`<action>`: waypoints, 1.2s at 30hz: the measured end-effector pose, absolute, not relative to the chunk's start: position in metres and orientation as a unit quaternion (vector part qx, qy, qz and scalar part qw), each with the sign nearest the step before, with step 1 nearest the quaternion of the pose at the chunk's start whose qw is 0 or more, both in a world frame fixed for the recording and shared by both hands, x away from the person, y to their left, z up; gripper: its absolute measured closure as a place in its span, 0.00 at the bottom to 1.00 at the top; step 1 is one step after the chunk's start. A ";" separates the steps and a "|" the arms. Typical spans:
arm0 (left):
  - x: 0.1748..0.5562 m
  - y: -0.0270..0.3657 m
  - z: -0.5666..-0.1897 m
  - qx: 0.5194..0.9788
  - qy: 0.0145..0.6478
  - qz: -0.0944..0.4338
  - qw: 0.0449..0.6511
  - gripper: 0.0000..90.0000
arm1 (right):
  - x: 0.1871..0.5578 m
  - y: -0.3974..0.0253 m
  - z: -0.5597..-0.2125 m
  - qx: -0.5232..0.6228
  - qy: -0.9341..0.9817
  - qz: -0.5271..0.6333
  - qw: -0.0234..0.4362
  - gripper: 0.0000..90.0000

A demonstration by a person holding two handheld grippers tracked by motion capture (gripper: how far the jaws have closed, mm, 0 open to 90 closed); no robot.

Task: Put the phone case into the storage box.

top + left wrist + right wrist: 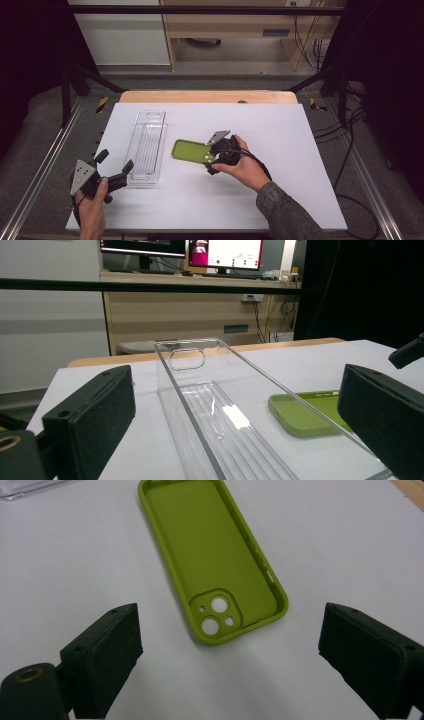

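Note:
A lime-green phone case [191, 150] lies inside-up on the white table top [280, 145], its camera cut-outs toward my right gripper. The right gripper [209, 158] hovers just over that end, open, its jaws standing either side of the case [210, 555] without touching it. In the right gripper view the gripper [231, 627] has nothing between its pads. A long clear plastic tray [146, 145] lies left of the case. My left gripper [115, 162] is open at the tray's near end. In the left gripper view, the tray [200, 390] runs away between the spread jaws, and the case [305, 412] lies to the right.
A wooden table edge [207, 96] runs behind the white top. Metal rails [42, 170] and black frame legs flank the table, with cables [350, 150] on the floor at the right. A desk with monitors [225, 252] stands beyond.

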State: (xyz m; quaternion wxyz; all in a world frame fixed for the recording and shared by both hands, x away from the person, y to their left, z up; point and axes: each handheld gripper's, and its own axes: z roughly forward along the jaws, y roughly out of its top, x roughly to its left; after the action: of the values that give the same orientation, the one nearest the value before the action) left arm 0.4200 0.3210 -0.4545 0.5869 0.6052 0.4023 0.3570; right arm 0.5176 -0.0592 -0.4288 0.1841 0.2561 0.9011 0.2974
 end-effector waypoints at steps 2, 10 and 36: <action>0.420 0.321 -0.454 0.605 0.402 0.357 0.587 0.02 | 0.519 -0.058 -0.430 0.255 0.903 0.295 0.181 0.12; 0.420 0.322 -0.454 0.604 0.403 0.357 0.588 0.02 | 0.523 -0.053 -0.431 0.243 0.912 0.289 0.160 0.18; 0.420 0.322 -0.453 0.605 0.401 0.357 0.588 0.02 | 0.537 -0.043 -0.445 0.218 0.926 0.291 0.100 0.71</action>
State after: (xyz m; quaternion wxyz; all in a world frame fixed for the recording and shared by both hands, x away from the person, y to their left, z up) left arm 0.4200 0.3216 -0.4529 0.5878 0.6052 0.4009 0.3570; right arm 0.5371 -0.0428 -0.4451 0.1002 0.2184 0.9259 0.2914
